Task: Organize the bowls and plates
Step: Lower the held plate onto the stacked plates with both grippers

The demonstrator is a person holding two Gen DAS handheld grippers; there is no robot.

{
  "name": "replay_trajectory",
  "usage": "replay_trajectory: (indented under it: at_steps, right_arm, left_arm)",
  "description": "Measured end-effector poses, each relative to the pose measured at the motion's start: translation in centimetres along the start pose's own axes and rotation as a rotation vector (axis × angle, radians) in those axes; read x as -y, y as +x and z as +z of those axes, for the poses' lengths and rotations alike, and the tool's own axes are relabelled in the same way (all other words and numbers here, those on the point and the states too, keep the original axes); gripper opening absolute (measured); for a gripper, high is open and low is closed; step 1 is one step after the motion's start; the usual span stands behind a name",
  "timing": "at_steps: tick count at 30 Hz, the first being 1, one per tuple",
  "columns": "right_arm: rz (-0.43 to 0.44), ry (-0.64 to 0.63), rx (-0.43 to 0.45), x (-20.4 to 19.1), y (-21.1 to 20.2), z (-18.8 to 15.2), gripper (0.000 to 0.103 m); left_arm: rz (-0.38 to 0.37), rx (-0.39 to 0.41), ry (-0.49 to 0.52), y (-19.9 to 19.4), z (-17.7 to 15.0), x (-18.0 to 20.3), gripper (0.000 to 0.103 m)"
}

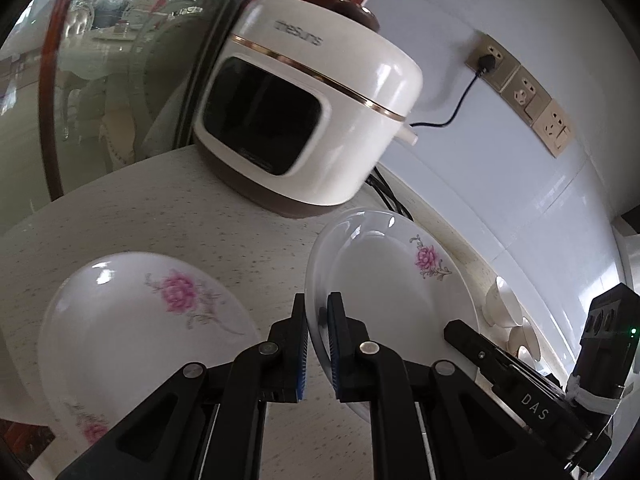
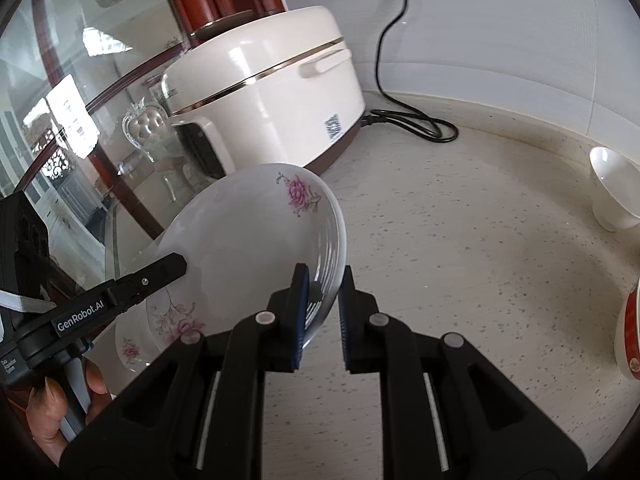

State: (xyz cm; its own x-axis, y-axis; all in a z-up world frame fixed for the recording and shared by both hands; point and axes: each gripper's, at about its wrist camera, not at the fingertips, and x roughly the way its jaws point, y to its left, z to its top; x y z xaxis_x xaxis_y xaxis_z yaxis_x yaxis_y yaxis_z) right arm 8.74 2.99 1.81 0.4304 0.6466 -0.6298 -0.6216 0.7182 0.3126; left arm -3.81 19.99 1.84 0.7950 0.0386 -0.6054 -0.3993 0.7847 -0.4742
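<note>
Left gripper (image 1: 318, 322): at the bottom centre of the left wrist view, my two fingers pinch the near rim of the lifted plate (image 1: 384, 280), which is tilted and off the counter.
Right gripper (image 2: 323, 304): at the bottom centre of the right wrist view, the fingers sit either side of the same plate's opposite rim; the left pad touches it, the right pad shows a small gap, so I cannot tell whether the grip is closed.
Second plate (image 1: 132, 320): flat on the counter (image 1: 160, 208) at lower left, just beside the lifted one; I judge it the stacking spot.
Bowls (image 1: 506, 304): white, at the right edge near the wall, well apart from the plates.
Rice cooker (image 1: 308, 108): upper centre, behind everything, plugged in.
Progress: early, I judge; one plate in the air, nothing stacked that I can see, bowls not yet grouped with the plates.
</note>
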Motion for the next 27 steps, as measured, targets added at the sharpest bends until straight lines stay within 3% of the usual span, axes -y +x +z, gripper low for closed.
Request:
replay_trajectory:
  at_steps: [16, 27]
  right_arm:
    - [0.051, -0.067, -0.046, -6.2, 2.0, -1.2, 0.017]
    - [0.058, -0.104, -0.110, -8.9, 4.7, -2.6, 0.017]
  left_arm:
    - [0.052, 0.023, -0.065, -3.1, 0.2, -5.6, 0.009]
    - [0.077, 0.004, -0.129, -3.2, -0.5, -9.9, 0.009]
